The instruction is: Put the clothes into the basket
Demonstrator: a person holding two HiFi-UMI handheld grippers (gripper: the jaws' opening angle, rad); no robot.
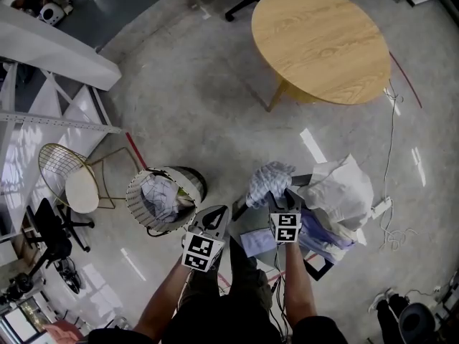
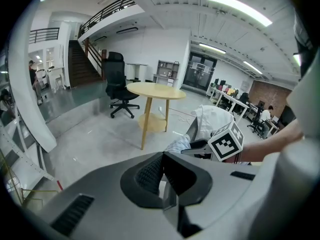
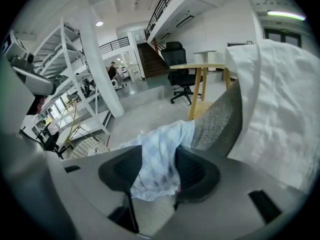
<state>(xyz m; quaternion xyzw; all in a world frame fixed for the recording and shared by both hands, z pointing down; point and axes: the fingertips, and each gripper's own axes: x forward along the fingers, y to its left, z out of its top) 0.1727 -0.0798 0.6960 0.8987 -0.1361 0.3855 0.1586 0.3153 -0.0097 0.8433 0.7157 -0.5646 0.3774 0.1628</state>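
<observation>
A blue checked cloth [image 1: 268,180] lies on the corner of a pile of clothes [image 1: 337,192] heaped on a grey chair. My right gripper [image 1: 277,198] is shut on that cloth [image 3: 160,159]; in the right gripper view the fabric fills the gap between the pads and hangs below them. A round white basket [image 1: 135,192] stands on the floor to the left, with clothes in it. My left gripper [image 1: 216,215] hovers beside the basket, shut and empty. In the left gripper view its pads [image 2: 150,171] meet with nothing between them, and the right gripper [image 2: 196,145] shows beyond.
A round wooden table [image 1: 319,41] stands ahead. A wire chair [image 1: 72,181] and white shelving [image 1: 43,113] lie left of the basket. Cables and a power strip [image 1: 381,208] trail right of the clothes chair. A large white garment [image 3: 280,109] drapes the grey chair back [image 3: 220,119].
</observation>
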